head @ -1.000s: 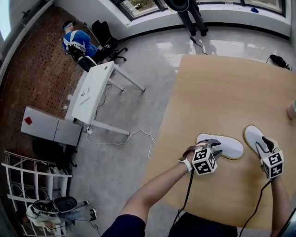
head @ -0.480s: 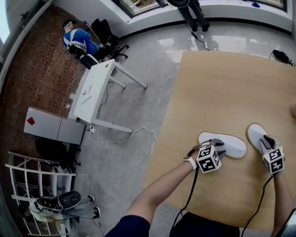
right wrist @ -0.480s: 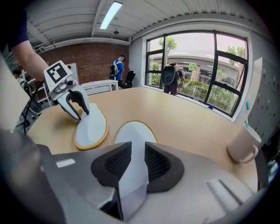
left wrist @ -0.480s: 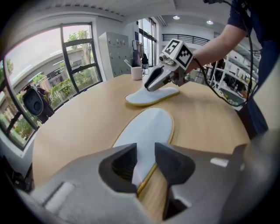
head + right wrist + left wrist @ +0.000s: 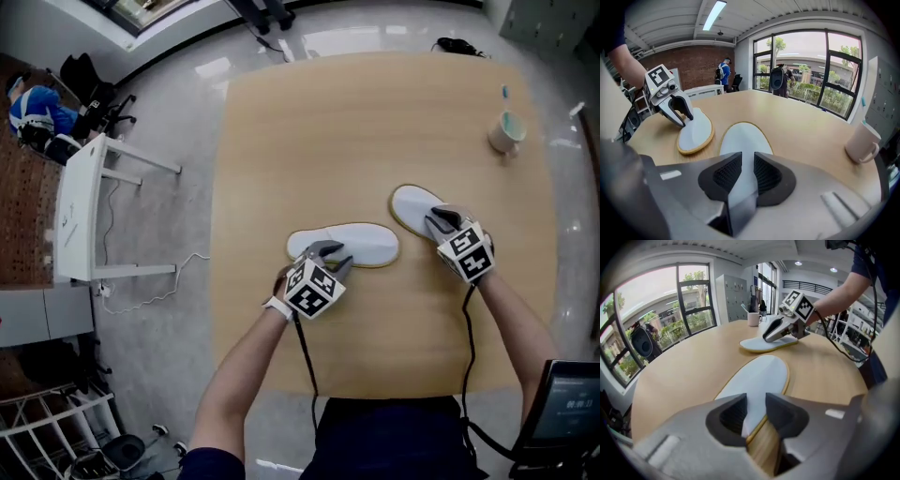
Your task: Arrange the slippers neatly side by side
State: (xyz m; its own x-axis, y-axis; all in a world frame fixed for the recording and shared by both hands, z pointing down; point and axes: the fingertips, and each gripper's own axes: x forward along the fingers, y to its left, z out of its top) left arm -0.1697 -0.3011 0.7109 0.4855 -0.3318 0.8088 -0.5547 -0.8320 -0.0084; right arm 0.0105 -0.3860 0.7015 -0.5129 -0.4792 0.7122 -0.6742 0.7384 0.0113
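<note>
On the near half of the wooden tabletop point(image 5: 375, 122), the two slippers lie close together but not touching. Both are flat, white on top with a tan rim, and I can make out no brand or print on either. The left slipper point(image 5: 352, 244) has its long axis running across the tabletop, roughly along the near edge. One end is at the left tool point(image 5: 330, 253) and the other points right, towards its mate. The right slipper point(image 5: 412, 206) lies on a slant, its far end angled away and to the left and its near end at the right tool point(image 5: 439, 221). The pair form an angle rather than lying parallel. Which end is toe or heel I cannot tell.

The left tool is clamped on the end rim of the left slipper, whose tan edge runs up between the jaws. The right tool's jaws have just been closing and now pinch the near end of the right slipper, with only a thin white strip between the pads.

Each tool carries a cube of black-and-white square markers. A white mug point(image 5: 507, 132) stands well apart at the far right corner. A screen point(image 5: 566, 405) at the lower right shows lines too small to read.
</note>
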